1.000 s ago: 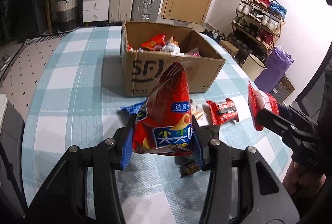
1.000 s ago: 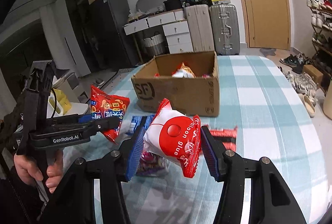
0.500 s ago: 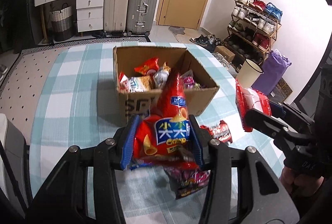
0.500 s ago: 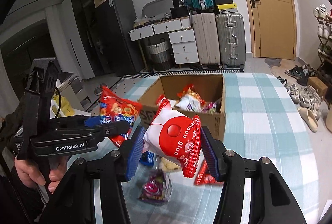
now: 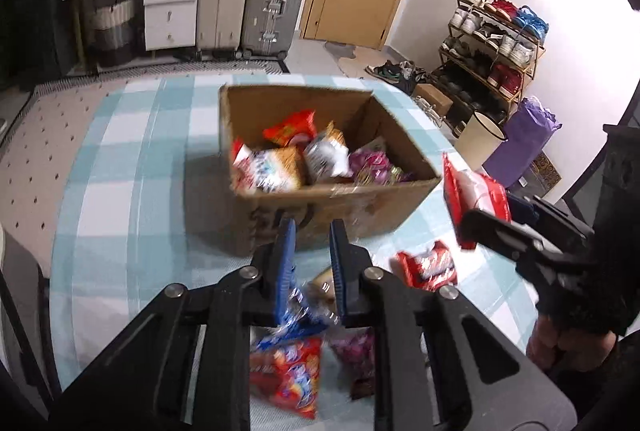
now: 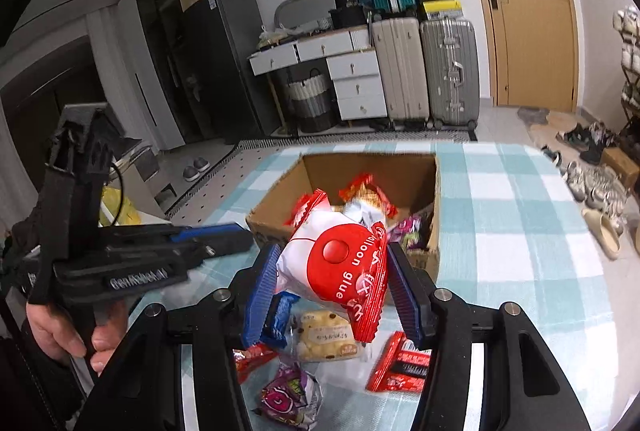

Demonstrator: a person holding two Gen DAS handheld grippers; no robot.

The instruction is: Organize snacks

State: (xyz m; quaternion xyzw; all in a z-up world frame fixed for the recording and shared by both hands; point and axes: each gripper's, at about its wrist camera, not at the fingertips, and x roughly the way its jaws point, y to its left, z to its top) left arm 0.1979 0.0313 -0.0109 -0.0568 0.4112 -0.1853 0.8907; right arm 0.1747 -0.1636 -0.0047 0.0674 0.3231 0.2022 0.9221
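Observation:
An open cardboard box (image 5: 344, 209) with several snack packets inside stands on the checked table, also seen from the right wrist (image 6: 368, 171). My left gripper (image 5: 312, 227) hovers just short of the box's front wall, its jaws closing almost together with nothing between them. A red chip bag (image 5: 288, 375), blurred, lies on the table under its fingers. My right gripper (image 6: 332, 255) is shut on a white-and-red bag (image 6: 340, 271), held in the air near the box's front corner. From the left wrist that bag (image 5: 476, 191) shows at the right, in the right gripper (image 5: 484, 221).
Loose snacks lie on the table in front of the box: a red bar (image 6: 400, 363), a yellow biscuit pack (image 6: 326, 337), a purple packet (image 6: 288, 399) and a blue packet (image 6: 278, 315). A person's hand (image 6: 60, 331) holds the left gripper. Suitcases and a shoe rack (image 5: 492, 43) stand beyond the table.
The red chip bag has slipped out of my left gripper and lies on the table below; those jaws have closed. Both grippers moved forward and up toward the box, the right still holding its bag.

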